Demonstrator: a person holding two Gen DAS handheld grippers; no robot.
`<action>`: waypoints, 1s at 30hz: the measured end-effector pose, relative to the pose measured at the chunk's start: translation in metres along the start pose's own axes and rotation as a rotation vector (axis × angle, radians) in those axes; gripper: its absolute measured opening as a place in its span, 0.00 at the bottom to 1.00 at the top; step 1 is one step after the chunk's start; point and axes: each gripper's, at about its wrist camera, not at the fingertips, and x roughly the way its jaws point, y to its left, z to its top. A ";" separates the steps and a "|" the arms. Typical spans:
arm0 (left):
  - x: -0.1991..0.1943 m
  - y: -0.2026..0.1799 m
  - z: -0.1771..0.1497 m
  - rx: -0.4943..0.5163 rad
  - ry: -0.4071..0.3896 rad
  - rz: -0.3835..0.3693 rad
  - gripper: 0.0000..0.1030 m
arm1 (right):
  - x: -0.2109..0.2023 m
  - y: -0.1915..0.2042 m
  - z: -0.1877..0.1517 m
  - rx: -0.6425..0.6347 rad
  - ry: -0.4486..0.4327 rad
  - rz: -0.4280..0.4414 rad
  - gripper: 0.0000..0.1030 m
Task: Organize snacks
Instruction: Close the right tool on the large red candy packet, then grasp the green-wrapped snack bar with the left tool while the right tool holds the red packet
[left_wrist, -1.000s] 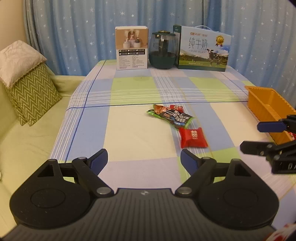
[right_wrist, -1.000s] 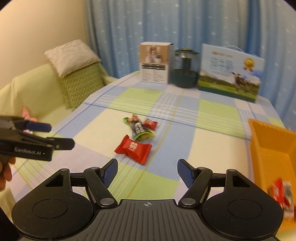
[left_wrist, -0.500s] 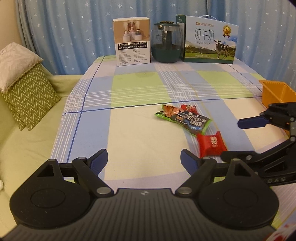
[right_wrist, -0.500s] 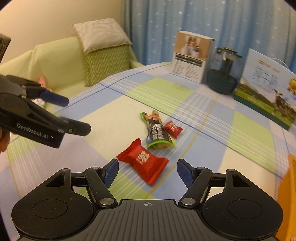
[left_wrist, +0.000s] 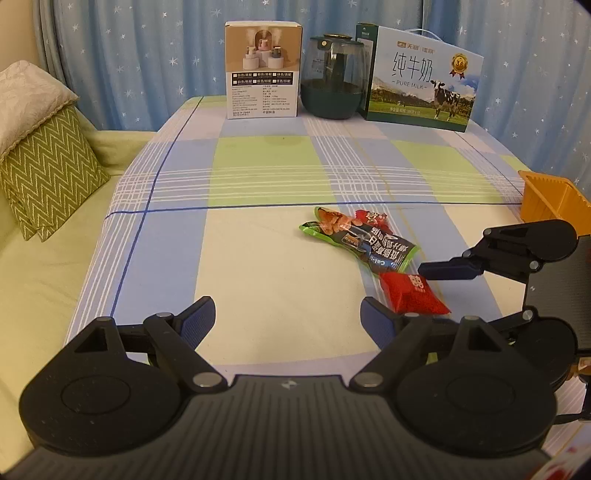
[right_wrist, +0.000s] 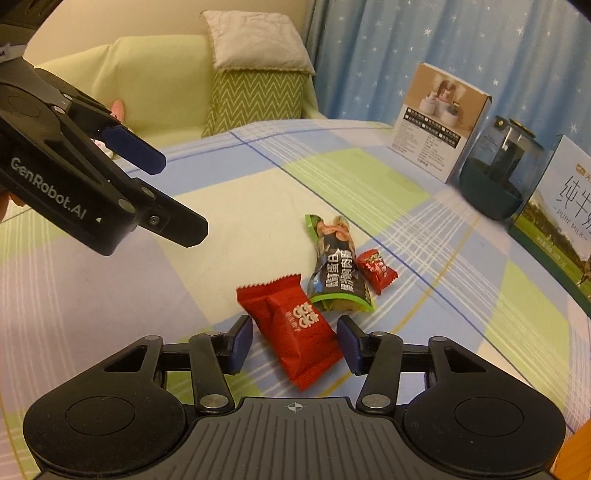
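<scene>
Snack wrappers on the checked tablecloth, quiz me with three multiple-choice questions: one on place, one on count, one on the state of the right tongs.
1. Where does the large red wrapper lie?
A. between the right tongs' fingers
B. in the orange bin
C. on the sofa

2. How many snack packets lie on the tablecloth?
A. two
B. three
C. five

3. The right tongs are:
A. shut on the green packet
B. open, astride the wrapper
C. out of view

Answers: 1 A, blue pads flank it; 2 B, large red, green packet, small red candy; 3 B, gaps show beside the wrapper.
</scene>
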 end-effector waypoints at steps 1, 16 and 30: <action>0.001 0.000 0.000 -0.002 0.001 0.003 0.82 | 0.000 0.000 0.001 -0.004 0.011 -0.003 0.42; 0.009 -0.001 0.003 -0.035 0.010 -0.014 0.82 | -0.022 -0.017 0.002 0.198 0.022 -0.001 0.31; 0.041 -0.026 0.031 -0.107 -0.029 -0.082 0.73 | -0.043 -0.080 -0.017 0.571 0.042 -0.148 0.31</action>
